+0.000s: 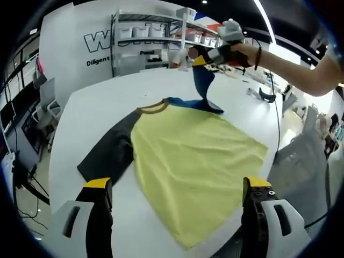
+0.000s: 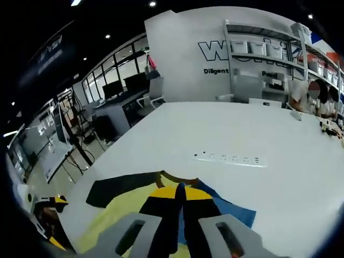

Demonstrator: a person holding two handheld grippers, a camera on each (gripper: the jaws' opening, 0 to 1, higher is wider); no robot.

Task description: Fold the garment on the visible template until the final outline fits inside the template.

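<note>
Right tongs pinch the blue sleeve up off the bench; left tongs wait wide apart over the shirt.

The yellow shirt (image 1: 196,172) lies flat on the white bench (image 1: 97,107), its dark sleeve (image 1: 110,150) spread to one side. At the far side, the right tongs (image 1: 201,59), held in a person's hand (image 1: 236,51), are clamped on the blue sleeve (image 1: 204,86) and hold it raised above the shirt. In the right gripper view the jaws are pressed together on that blue cloth (image 2: 180,215). The left tongs (image 1: 177,207) stand open, touching nothing. Bins sit on a shelf rack (image 1: 150,37) behind; their contents cannot be made out.
</note>
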